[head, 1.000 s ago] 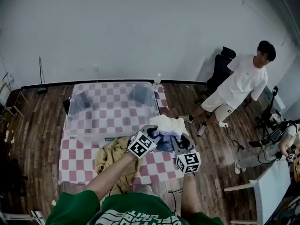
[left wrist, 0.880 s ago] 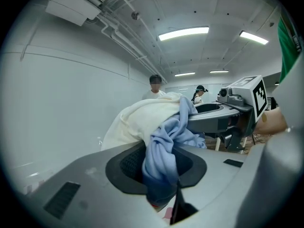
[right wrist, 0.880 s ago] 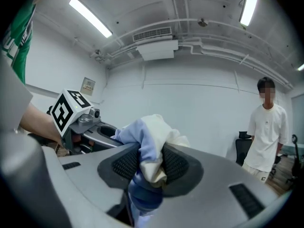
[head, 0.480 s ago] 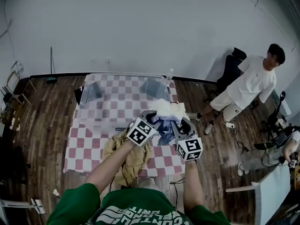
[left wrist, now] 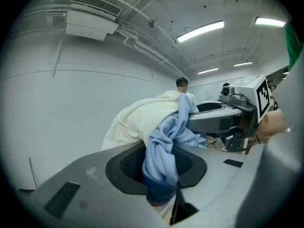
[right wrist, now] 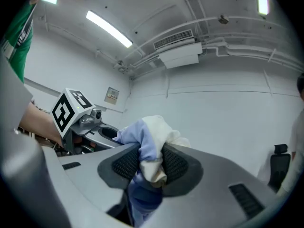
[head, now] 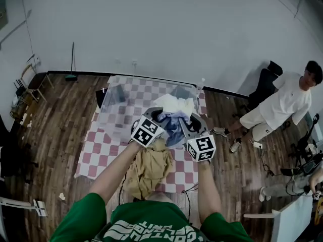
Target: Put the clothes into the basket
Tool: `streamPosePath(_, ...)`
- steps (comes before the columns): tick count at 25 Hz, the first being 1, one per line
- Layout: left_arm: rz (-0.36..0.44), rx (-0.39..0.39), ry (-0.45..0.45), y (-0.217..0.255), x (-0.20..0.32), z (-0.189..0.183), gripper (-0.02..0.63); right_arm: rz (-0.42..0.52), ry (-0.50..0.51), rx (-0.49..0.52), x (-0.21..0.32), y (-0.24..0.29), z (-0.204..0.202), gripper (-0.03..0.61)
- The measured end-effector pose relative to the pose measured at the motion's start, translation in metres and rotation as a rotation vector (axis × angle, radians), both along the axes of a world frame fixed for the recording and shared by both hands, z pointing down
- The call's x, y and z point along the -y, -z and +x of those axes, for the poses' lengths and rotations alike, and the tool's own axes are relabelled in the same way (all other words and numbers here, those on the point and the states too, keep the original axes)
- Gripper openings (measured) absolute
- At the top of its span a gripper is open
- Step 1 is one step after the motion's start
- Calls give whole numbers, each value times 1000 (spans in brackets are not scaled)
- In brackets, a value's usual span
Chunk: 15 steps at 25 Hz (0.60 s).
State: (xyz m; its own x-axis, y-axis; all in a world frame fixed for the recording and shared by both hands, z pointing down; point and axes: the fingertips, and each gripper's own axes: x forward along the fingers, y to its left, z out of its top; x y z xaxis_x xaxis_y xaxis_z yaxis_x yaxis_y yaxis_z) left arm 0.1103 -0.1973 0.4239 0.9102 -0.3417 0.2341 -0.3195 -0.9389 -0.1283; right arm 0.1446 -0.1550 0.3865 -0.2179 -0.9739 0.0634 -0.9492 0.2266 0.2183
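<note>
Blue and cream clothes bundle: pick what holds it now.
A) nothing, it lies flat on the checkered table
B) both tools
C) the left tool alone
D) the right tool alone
B: the left tool is shut on blue cloth of the bundle, and the right tool pinches its blue and cream cloth.

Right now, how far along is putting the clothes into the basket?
Done: nothing shows inside the clear basket. In hand: the left gripper and right gripper are both shut on a blue-and-cream bundle, held above the table by the basket. Left: drop it in, then fetch the tan garment lying at the table's near edge.
</note>
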Motion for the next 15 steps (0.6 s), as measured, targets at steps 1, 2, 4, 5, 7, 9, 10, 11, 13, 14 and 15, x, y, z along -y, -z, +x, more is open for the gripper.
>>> streamPosePath(1, -1, 3, 17, 1, 8, -5, 98, 0, 17, 2, 8, 0, -4, 137)
streamPosePath(2, -1, 7, 33, 1, 16, -8, 98, -2, 33, 5, 17, 1, -7, 137)
streamPosePath(4, 1, 18, 65, -1, 33, -16, 98, -6, 65, 11, 34, 1, -12, 137)
streamPosePath(5, 1, 20, 80, 0, 41, -20, 98, -7, 82, 13, 44, 2, -16, 137)
streamPosePath(7, 4, 19, 108, 5, 57, -29, 98, -6, 117, 14, 62, 4, -24, 136)
streamPosePath(9, 4, 17, 137, 7, 69, -37, 98, -6, 147, 13, 76, 5, -30, 137)
streamPosePath(10, 3, 18, 150, 6, 75, -40, 98, -7, 160, 11, 83, 4, -33, 135)
streamPosePath(11, 1, 21, 161, 4, 80, -43, 98, -8, 172, 9, 89, 3, -36, 137)
streamPosePath(13, -4, 30, 183, 0, 90, -48, 98, -12, 193, 8, 100, 0, -40, 136)
streamPosePath(14, -9, 37, 191, -3, 94, -51, 98, -15, 202, 9, 105, -2, -42, 136)
streamPosePath(15, -12, 43, 197, -5, 98, -52, 98, -18, 210, 11, 109, -4, -44, 137)
